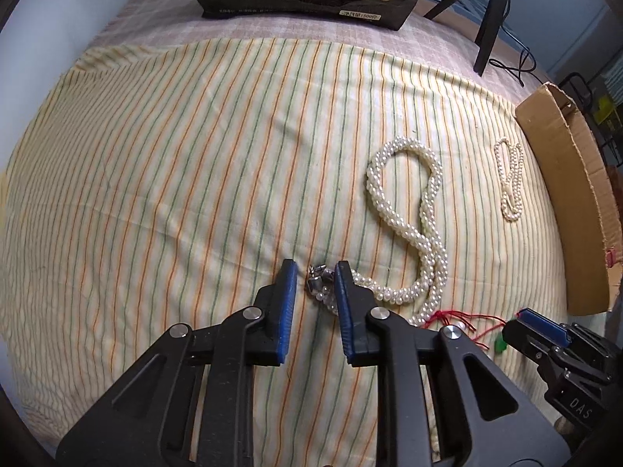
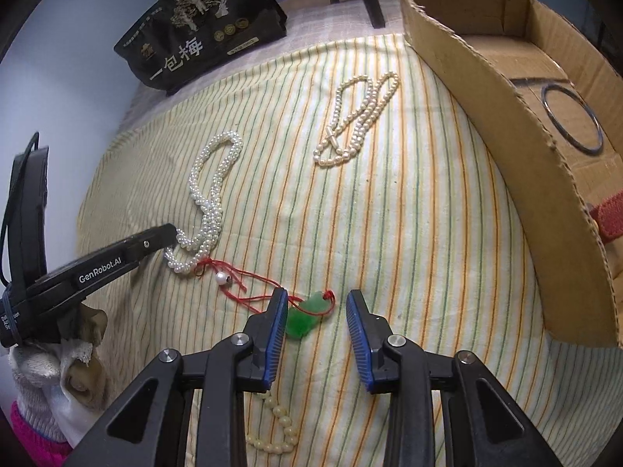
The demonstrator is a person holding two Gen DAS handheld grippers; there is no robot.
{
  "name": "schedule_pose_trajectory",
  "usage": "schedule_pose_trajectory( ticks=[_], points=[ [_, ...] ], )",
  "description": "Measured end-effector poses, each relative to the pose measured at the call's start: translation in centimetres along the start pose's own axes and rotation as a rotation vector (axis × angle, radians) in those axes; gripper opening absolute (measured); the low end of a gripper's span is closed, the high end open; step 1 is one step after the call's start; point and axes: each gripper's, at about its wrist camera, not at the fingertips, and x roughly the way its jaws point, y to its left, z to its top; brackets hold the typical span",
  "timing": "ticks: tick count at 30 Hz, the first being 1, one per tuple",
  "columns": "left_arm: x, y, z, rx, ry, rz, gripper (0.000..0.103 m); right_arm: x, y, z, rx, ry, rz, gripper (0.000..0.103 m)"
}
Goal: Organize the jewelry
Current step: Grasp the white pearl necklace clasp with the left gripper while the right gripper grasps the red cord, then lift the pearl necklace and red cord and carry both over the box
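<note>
The left gripper [image 1: 315, 272] sits low over the striped cloth [image 1: 175, 175], its blue-padded jaws parted with the silver clasp [image 1: 317, 278] of the thick twisted pearl necklace [image 1: 405, 194] lying between them; whether the pads touch it I cannot tell. The rope of pearls trails away ahead and to that gripper's right. Over on the right, the other gripper [image 2: 317, 297] is spread open above the green jade pendant [image 2: 305, 315], which lies against its left pad on a red cord [image 2: 241, 284]. Ahead of it lies a thinner pearl strand [image 2: 356, 116], and further right the cardboard box [image 2: 486, 116] holds a dark bangle [image 2: 547, 111]. A black snack bag [image 2: 202, 35] stands at the far edge.
</note>
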Motion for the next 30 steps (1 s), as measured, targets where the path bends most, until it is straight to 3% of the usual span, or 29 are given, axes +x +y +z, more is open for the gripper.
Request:
schedule_pose_trajectory(
  ticks=[2,4,9,20,26,30],
  points=[
    [0.0,-0.3,0.0,0.015,-0.010,0.004,0.012,0.2,0.6,0.0,-0.035,-0.002,-0.034,0.027],
    [-0.1,-0.6,-0.2,0.032,-0.021,0.013,0.010,0.3,0.9,-0.1,-0.062,-0.011,-0.064,0.017],
    [-0.7,0.3,-0.4,0.003,-0.036,0.004,0.008,-0.2,0.6,-0.1,-0.075,-0.036,-0.090,0.002],
    [-3.6,3.9,-0.4,-0.094,-0.079,-0.066,0.005,-2.6,0.8,-0.4,-0.075,-0.102,-0.054,0.000],
    [-6.1,3.7,-0.5,-0.096,-0.114,-0.147,0.005,-4.5,2.5,-0.2,-0.087,-0.144,0.022,0.000],
    [-6.4,2.3,-0.4,-0.072,-0.124,-0.160,0.005,-5.0,3.6,-0.3,-0.105,-0.155,0.056,0.000]
  ],
)
